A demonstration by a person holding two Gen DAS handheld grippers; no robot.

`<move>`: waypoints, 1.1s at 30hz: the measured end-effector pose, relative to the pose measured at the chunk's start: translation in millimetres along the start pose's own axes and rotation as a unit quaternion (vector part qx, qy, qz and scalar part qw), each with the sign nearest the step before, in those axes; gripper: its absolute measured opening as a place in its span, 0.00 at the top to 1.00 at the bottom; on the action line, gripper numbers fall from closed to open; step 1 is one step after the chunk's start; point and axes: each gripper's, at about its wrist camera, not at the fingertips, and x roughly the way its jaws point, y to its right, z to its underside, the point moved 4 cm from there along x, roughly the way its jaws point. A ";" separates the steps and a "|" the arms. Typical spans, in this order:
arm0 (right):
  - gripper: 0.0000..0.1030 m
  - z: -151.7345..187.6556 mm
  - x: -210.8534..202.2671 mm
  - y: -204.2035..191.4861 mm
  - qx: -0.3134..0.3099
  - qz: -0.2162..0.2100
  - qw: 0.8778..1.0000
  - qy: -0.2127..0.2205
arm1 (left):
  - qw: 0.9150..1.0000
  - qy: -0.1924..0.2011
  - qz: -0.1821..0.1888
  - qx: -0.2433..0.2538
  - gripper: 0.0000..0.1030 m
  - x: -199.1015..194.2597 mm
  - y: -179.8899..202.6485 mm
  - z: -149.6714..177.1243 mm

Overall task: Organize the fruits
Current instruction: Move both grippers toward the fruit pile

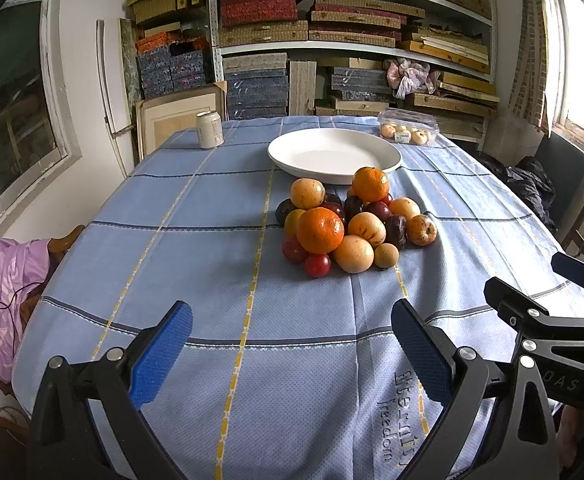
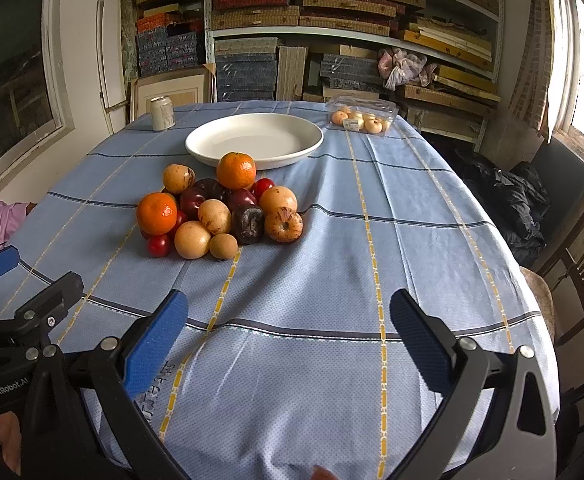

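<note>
A pile of fruit (image 1: 352,224) lies mid-table on a blue checked cloth: oranges (image 1: 320,230), yellow pears, dark plums, red cherry tomatoes. It also shows in the right wrist view (image 2: 219,212). An empty white plate (image 1: 334,155) (image 2: 253,140) stands just behind the pile. My left gripper (image 1: 292,320) is open and empty, above the cloth near the front edge, well short of the fruit. My right gripper (image 2: 287,320) is open and empty beside it to the right; it also shows in the left wrist view (image 1: 540,280).
A drink can (image 1: 209,129) (image 2: 162,113) stands far left on the table. A clear plastic box of small fruit (image 1: 408,128) (image 2: 362,116) sits far right. Shelves of boxes stand behind the table. Chairs stand at the right (image 2: 576,264) and left edges.
</note>
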 end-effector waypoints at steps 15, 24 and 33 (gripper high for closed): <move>0.04 -7.8 15.4 27.5 0.077 -0.134 0.987 0.037 | 0.998 -0.044 0.046 -0.010 0.03 28.2 -7.8 2.3; 0.04 -20.7 58.2 66.2 0.145 -0.193 0.970 -0.015 | 0.998 -0.006 0.055 0.037 0.03 62.3 -17.2 -12.8; 0.04 -60.3 96.0 53.1 0.017 -0.120 0.993 -0.005 | 0.991 -0.028 0.117 0.052 0.03 99.8 -9.3 -53.3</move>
